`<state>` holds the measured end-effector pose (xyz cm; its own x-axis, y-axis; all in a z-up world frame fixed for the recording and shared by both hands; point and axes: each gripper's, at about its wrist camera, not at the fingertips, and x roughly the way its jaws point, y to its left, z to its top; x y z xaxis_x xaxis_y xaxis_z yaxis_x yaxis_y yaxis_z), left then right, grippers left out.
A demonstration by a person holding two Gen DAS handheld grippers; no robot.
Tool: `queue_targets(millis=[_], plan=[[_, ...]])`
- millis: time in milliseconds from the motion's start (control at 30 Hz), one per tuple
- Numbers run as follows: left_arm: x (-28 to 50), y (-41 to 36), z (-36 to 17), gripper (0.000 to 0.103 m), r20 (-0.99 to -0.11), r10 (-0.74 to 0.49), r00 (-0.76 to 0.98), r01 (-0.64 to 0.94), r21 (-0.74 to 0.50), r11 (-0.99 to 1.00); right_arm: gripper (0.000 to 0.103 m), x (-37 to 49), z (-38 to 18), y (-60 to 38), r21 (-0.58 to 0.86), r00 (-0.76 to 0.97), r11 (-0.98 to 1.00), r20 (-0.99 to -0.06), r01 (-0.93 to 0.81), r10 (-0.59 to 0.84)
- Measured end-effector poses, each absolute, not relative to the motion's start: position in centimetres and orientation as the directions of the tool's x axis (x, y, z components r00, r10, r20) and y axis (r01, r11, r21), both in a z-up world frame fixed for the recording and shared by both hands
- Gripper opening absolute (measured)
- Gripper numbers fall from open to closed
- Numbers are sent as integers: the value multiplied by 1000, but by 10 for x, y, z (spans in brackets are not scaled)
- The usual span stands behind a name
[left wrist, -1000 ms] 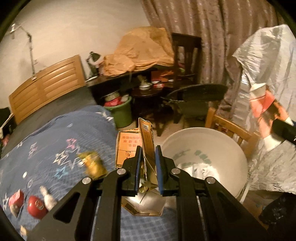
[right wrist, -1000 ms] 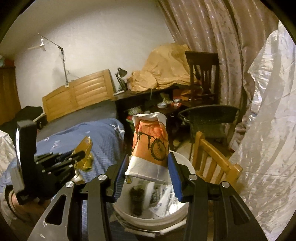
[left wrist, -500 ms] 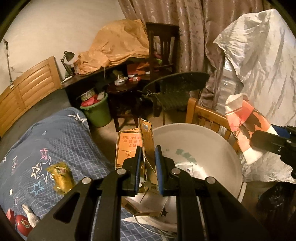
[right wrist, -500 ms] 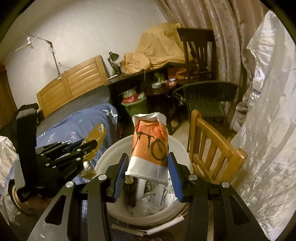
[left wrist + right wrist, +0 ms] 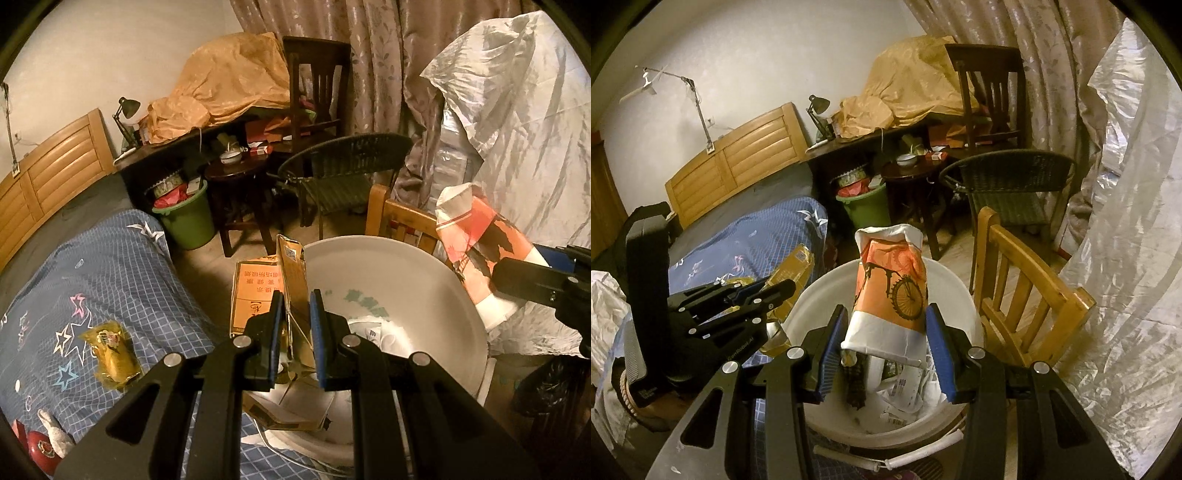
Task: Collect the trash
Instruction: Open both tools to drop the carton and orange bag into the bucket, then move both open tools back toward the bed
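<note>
My left gripper point(image 5: 296, 314) is shut on a flattened yellow-brown carton point(image 5: 291, 273) and holds it over the near rim of the white trash bucket point(image 5: 424, 266). My right gripper point(image 5: 886, 332) is shut on an orange and white paper bag with a bicycle print point(image 5: 892, 291), held upright above the white bucket point(image 5: 812, 302), which has paper trash inside. The bag also shows in the left wrist view point(image 5: 476, 251), and the left gripper with its carton shows in the right wrist view point(image 5: 764, 291).
A yellow wrapper point(image 5: 110, 347) lies on the blue star-print bedcover point(image 5: 110, 266), with red items point(image 5: 40, 443) near its front corner. A wooden chair point(image 5: 1027, 295) stands right of the bucket. A green bin point(image 5: 188, 218), dark stool, wicker chair and silver-draped object point(image 5: 517, 110) stand behind.
Both grippers have moved with their loads toward and over the white bucket. The bucket now sits nearer and more below the bag. Both grips stay shut.
</note>
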<state>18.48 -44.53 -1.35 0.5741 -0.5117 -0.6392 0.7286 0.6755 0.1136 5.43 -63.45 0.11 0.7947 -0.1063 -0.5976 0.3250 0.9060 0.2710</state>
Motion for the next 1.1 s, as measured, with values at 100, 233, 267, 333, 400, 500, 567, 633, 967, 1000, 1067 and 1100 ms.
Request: queue_targets(millis=[100,233,267,333,400,500,567,633,967,1000,1067,1100], plan=[[187,-446,-16,14,-642,-508,574,727,114,677,45,56,2,-634,269,795,908,-598,320,-103],[188,-448,-18,14,-645,-505,574,727,117,677,45,61,1,-634,269,796,910,-597,315,-99],[188,-448,-18,14,-645,-504,574,726,118,677,45,63,1,-635,270,796,911,-597,313,-97],[189,-449,-19,14,-646,-502,574,726,119,678,45,66,0,-636,269,795,912,-599,309,-92],[191,-451,-20,14,-647,-503,573,726,116,678,48,71,-2,-636,266,793,916,-603,300,-85],[192,-454,-22,18,-643,-502,578,722,117,682,59,78,-6,-642,257,781,911,-616,321,-101],[192,-457,-25,18,-656,-498,567,729,119,674,59,80,-9,-648,268,780,905,-617,330,-102],[191,-458,-27,18,-658,-495,567,733,129,668,59,79,-11,-651,271,782,902,-614,336,-107],[193,-445,-23,19,-658,-479,581,710,122,693,59,68,-5,-643,267,805,900,-576,345,-138],[193,-441,-21,19,-655,-480,584,704,113,701,59,66,-3,-641,264,812,901,-565,345,-145],[192,-431,-16,19,-644,-468,605,680,112,725,59,59,4,-631,245,830,903,-527,352,-181],[192,-425,-13,22,-637,-458,620,664,116,739,59,54,9,-623,229,842,905,-497,359,-209]])
